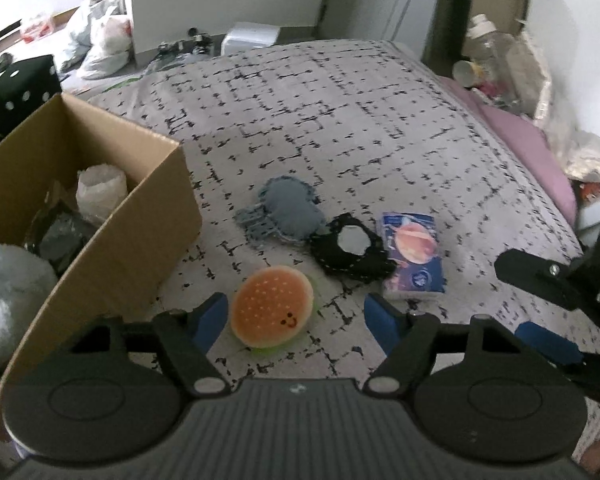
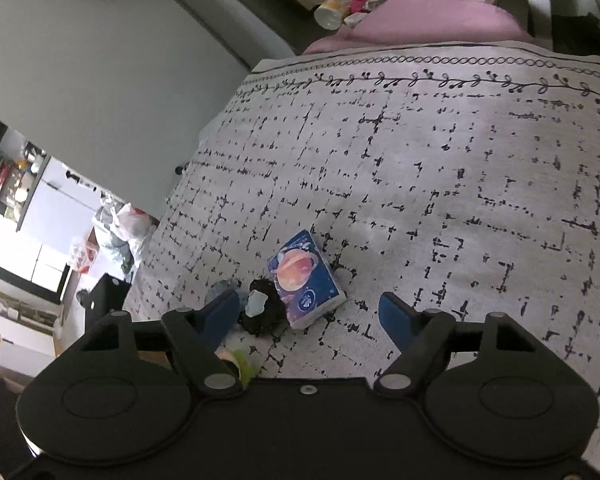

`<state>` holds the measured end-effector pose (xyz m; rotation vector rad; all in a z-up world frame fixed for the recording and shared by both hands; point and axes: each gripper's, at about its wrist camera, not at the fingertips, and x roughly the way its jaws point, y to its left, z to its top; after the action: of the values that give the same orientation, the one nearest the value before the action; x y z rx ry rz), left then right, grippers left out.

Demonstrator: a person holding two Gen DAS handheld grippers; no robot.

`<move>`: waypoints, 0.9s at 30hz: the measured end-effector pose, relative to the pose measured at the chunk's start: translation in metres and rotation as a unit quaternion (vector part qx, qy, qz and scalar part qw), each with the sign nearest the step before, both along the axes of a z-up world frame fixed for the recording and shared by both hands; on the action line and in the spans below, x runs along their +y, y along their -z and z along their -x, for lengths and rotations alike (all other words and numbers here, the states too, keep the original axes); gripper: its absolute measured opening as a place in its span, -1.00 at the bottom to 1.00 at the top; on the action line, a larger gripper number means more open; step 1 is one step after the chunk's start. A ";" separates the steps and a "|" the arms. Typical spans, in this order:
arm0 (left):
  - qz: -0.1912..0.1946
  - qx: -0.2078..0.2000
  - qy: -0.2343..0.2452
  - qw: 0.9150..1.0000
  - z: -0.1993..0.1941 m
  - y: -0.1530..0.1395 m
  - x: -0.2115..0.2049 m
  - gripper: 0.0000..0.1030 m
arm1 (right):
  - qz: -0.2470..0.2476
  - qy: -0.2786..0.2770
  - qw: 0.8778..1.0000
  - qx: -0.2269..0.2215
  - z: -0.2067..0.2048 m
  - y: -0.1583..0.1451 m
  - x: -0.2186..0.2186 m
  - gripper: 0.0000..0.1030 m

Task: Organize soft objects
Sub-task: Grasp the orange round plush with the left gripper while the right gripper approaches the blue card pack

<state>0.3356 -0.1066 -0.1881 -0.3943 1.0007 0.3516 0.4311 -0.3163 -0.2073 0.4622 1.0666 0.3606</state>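
On the patterned bedspread (image 1: 340, 120) lie a burger-shaped plush (image 1: 271, 306), a grey-blue fabric piece (image 1: 290, 210), a black fabric piece with a pale centre (image 1: 350, 249) and a blue tissue pack with a planet print (image 1: 414, 256). My left gripper (image 1: 296, 318) is open, its blue pads either side of the burger plush without pressing on it. My right gripper (image 2: 310, 314) is open just short of the tissue pack (image 2: 306, 280) and the black fabric piece (image 2: 262, 310). The right gripper also shows at the right edge of the left wrist view (image 1: 552, 304).
An open cardboard box (image 1: 112, 240) stands left of the plush, with a pale fluffy item (image 1: 8, 304) and wrapped things inside. A pink pillow (image 1: 532, 156) and bottles and clutter (image 1: 496, 56) lie at the far right. Bags sit on the floor beyond the bed.
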 end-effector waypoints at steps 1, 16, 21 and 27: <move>0.000 0.000 -0.006 1.000 -0.001 0.003 0.000 0.45 | 0.002 -0.004 1.000 0.002 -0.001 0.002 0.002 0.46; 0.017 -0.002 -0.062 0.998 -0.016 0.020 0.013 -0.35 | 0.017 -0.019 1.000 0.008 -0.018 0.028 0.015 0.45; 0.027 -0.009 -0.063 0.998 -0.024 0.016 0.020 -0.35 | 0.038 -0.027 0.999 0.002 -0.023 0.034 0.025 0.41; 0.033 -0.007 -0.064 0.997 -0.030 0.017 0.024 -0.35 | 0.096 -0.042 0.994 -0.009 -0.028 0.041 0.042 0.34</move>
<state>0.3657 -0.0828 -0.2050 -0.5202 0.9784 0.4313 0.4591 -0.2740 -0.2481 0.2435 1.0934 0.3322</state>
